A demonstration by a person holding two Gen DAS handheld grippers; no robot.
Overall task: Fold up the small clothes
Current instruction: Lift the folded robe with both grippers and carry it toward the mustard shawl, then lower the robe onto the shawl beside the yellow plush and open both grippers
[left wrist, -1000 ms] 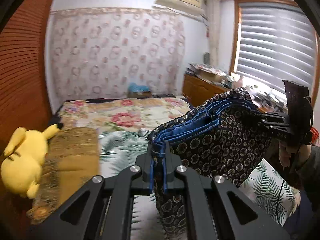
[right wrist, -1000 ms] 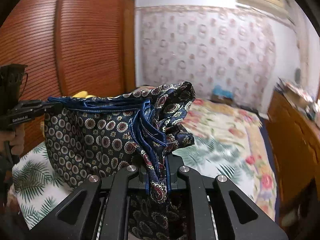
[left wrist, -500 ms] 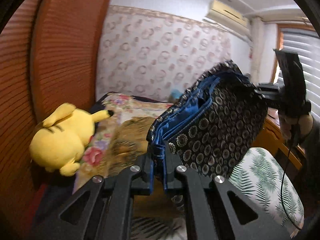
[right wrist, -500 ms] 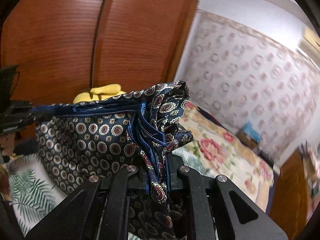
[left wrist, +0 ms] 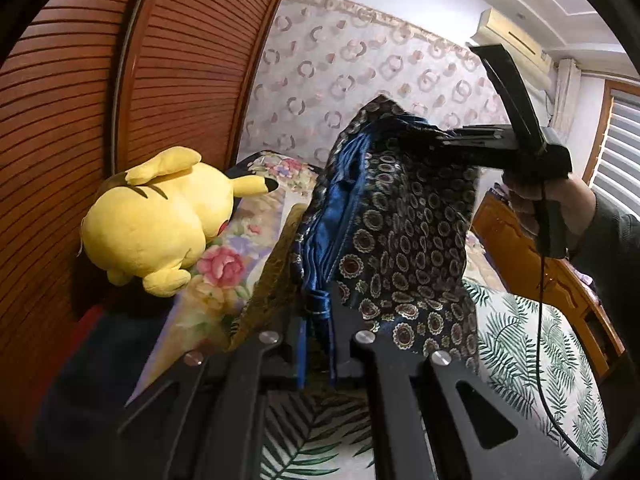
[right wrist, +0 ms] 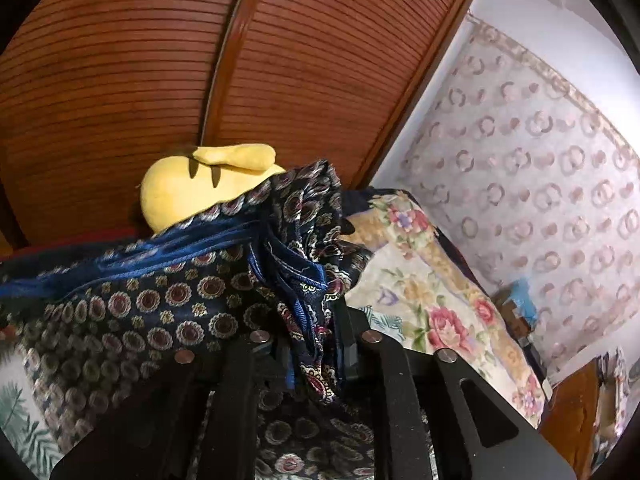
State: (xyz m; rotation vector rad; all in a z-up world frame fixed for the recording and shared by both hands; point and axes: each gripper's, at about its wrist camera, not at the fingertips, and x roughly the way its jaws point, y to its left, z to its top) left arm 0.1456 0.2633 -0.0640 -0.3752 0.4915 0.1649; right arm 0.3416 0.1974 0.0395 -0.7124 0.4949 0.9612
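A dark navy patterned garment (left wrist: 404, 236) with blue trim hangs folded between both grippers, lifted above the bed. My left gripper (left wrist: 318, 320) is shut on one end of its blue-edged top hem. My right gripper (right wrist: 310, 316) is shut on the other end, where the cloth (right wrist: 160, 300) bunches up. In the left wrist view the right gripper (left wrist: 436, 142) shows at upper right, held by a hand, with the cloth draped from it.
A yellow plush toy (left wrist: 160, 216) lies by the slatted wooden wardrobe (left wrist: 100, 80). A folded brownish cloth (left wrist: 268, 292) lies on the floral bedspread (right wrist: 432, 292). A leaf-print sheet (left wrist: 520, 352) covers the near bed. A wooden dresser (left wrist: 516, 248) stands at right.
Both grippers have swung left with the garment, toward the wardrobe and the plush toy. The garment stays held at both ends and hangs shorter and more bunched.
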